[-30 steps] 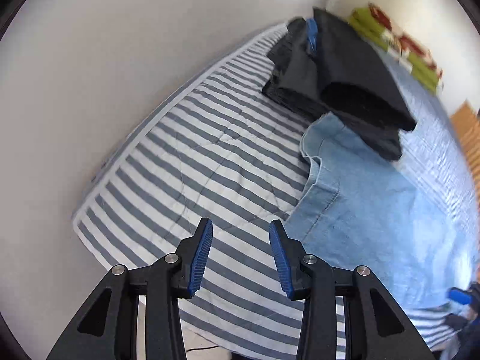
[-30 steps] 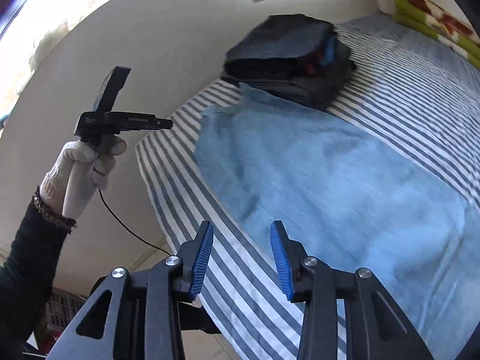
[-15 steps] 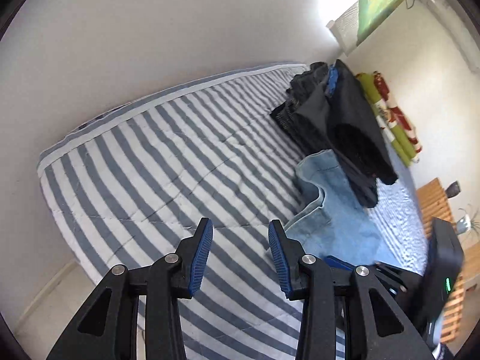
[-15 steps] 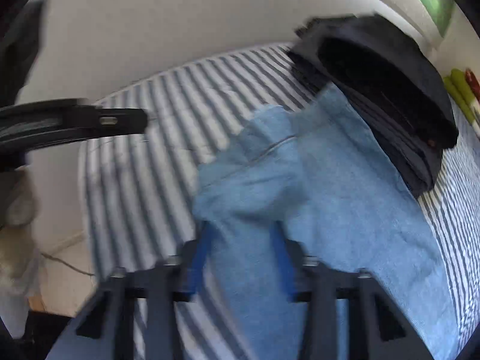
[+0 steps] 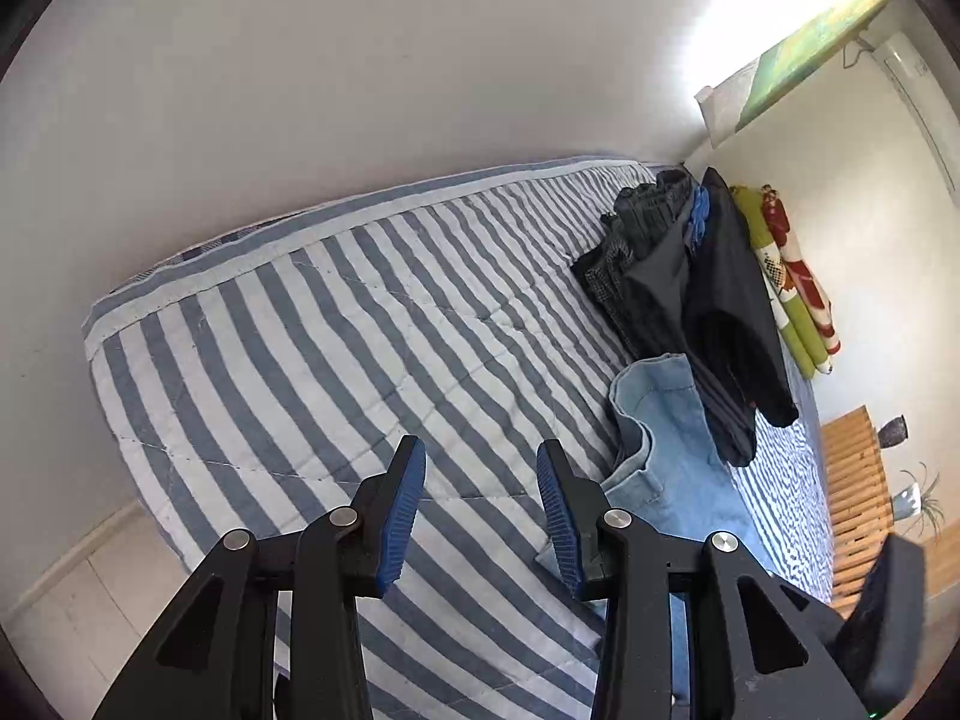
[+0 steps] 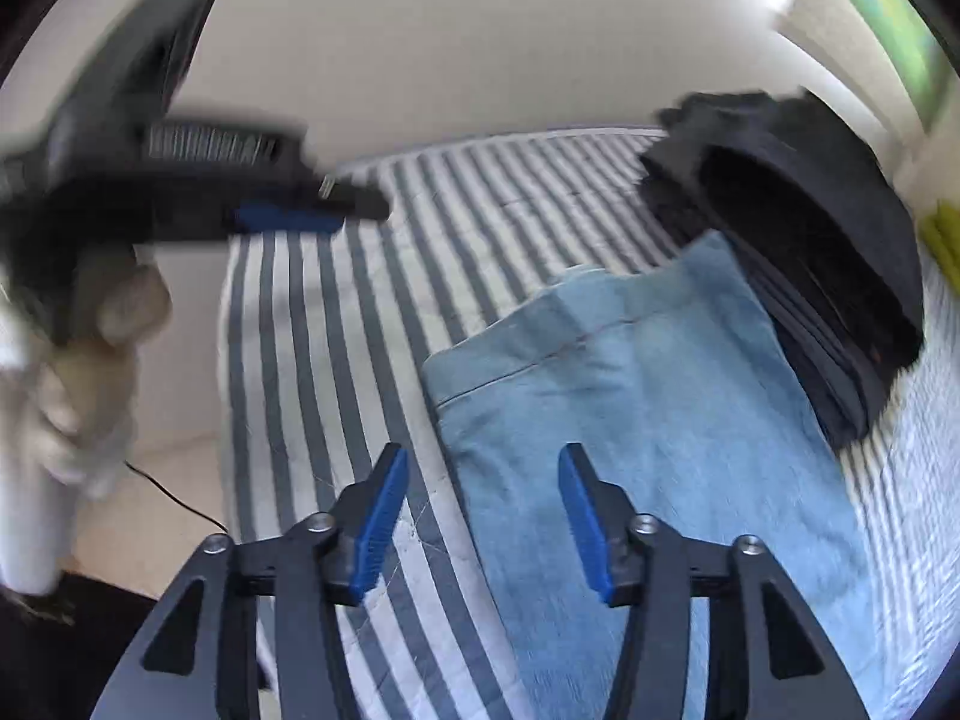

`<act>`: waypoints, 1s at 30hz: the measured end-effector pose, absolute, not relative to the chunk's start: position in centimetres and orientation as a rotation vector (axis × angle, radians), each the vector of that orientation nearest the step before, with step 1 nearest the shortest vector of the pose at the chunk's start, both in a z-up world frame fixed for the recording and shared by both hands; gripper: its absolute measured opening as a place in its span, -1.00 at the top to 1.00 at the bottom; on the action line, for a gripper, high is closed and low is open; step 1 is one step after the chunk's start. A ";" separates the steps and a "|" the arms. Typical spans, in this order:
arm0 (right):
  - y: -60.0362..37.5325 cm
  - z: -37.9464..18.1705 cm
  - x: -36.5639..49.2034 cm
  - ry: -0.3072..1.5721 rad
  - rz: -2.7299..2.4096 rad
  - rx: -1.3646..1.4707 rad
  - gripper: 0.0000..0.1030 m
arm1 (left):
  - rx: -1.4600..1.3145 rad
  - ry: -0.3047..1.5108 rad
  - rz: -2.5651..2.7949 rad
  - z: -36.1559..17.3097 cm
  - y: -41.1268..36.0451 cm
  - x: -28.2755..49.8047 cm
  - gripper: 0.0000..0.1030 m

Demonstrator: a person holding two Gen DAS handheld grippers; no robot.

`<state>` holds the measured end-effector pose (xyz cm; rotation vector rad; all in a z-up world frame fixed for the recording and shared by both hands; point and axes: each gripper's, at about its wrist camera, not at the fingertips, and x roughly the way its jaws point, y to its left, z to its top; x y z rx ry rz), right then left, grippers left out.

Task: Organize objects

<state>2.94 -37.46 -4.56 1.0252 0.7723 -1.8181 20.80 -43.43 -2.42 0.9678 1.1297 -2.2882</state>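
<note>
Evidently the light-blue denim garment [image 6: 648, 420] is the piece being dealt with: it lies flat on the striped bedcover [image 5: 312, 360], its hemmed edge just ahead of the right gripper [image 6: 483, 516], whose jaws are opening with nothing pinched between them, the cloth lying beneath. That spread looks meant to straddle the hem. The left gripper [image 5: 480, 516] hangs part open and empty over bare stripes, the denim just off its right finger, probably waiting to take the other corner. Beyond both, the dark folded stack [image 5: 690, 294] sits against the far wall; blur hides how neat it is.
</note>
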 end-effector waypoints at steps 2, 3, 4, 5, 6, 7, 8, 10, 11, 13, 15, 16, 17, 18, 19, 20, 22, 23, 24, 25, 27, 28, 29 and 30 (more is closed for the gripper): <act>-38.8 -6.4 3.2 0.867 -1.809 1.035 -0.05 | 0.965 1.129 -2.284 -2.4 -43.8 21.3 0.20; -39.1 -7.1 2.5 0.897 -1.828 1.050 -0.04 | 0.960 1.132 -2.282 -2.3 -44.0 21.5 0.20; -39.1 -7.7 1.6 0.897 -1.843 1.080 0.03 | 0.954 1.137 -2.278 -2.4 -44.2 21.6 0.20; -38.7 -7.8 0.4 0.842 -1.843 1.117 0.22 | 0.948 1.143 -2.276 -2.4 -44.4 21.8 0.20; -38.1 -7.4 -1.0 0.739 -1.845 1.174 0.54 | 0.945 1.145 -2.275 -2.4 -44.5 21.9 0.20; -37.3 -6.9 -2.3 0.628 -1.842 1.240 0.66 | 0.941 1.147 -2.273 -2.4 -44.7 22.1 0.20; -36.4 -6.5 -3.9 0.483 -1.814 1.324 0.74 | 0.937 1.150 -2.272 -2.4 -44.7 22.2 0.20; -34.0 -5.7 -5.8 0.205 -1.766 1.412 0.76 | 0.936 1.150 -2.279 -2.3 -44.6 22.2 0.20; -32.7 -5.1 -6.7 0.052 -1.728 1.425 0.76 | 0.937 1.146 -2.284 -2.2 -44.5 22.2 0.20; -29.9 -4.4 -8.0 -0.250 -1.633 1.409 0.75 | 0.945 1.137 -2.294 -2.1 -44.3 22.1 0.20; -27.1 -5.0 -9.1 -0.518 -1.474 1.382 0.65 | 0.957 1.125 -2.303 -2.0 -43.9 21.8 0.20; -26.5 -5.1 -9.1 -0.513 -1.471 1.387 0.55 | 0.969 1.125 -2.313 -2.1 -43.7 21.6 0.20; -26.3 -5.1 -8.9 -0.447 -1.503 1.410 0.23 | 0.984 1.126 -2.322 -2.2 -43.5 21.3 0.20; -26.3 -4.9 -8.7 -0.392 -1.544 1.415 0.20 | 0.997 1.121 -2.324 -2.3 -43.3 21.0 0.20; -26.2 -4.5 -8.7 -0.332 -1.619 1.393 0.20 | 1.009 1.113 -2.326 -2.4 -43.0 20.7 0.20; -26.4 -4.0 -8.3 -0.233 -1.689 1.393 0.37 | 1.022 1.110 -2.335 -2.6 -42.7 20.3 0.20; -27.9 -4.1 -8.4 -0.084 -1.723 1.423 0.70 | 1.040 1.131 -2.355 -2.8 -42.2 19.7 0.20; -28.5 -4.0 -7.8 -0.038 -1.734 1.415 0.70 | 1.049 1.141 -2.364 -3.0 -42.0 19.5 0.20; -28.8 -3.8 -7.5 -0.010 -1.735 1.395 0.69 | 1.062 1.133 -2.365 -3.2 -41.7 19.3 0.20; -28.6 -3.7 -6.7 0.014 -1.731 1.372 0.69 | 1.079 1.114 -2.360 -3.4 -41.4 19.0 0.20; -29.2 -3.5 -5.5 0.067 -1.706 1.343 0.28 | 1.115 1.097 -2.355 -3.9 -40.9 18.6 0.20; -29.7 -3.7 -5.2 0.097 -1.712 1.333 0.24 | 1.130 1.085 -2.355 -4.0 -40.6 18.4 0.20; -30.2 -3.8 -4.8 0.123 -1.733 1.323 0.24 | 1.141 1.065 -2.356 -4.0 -40.4 18.2 0.20; -30.6 -3.8 -4.1 0.128 -1.732 1.318 0.24 | 1.154 1.041 -2.355 -4.1 -40.2 18.1 0.20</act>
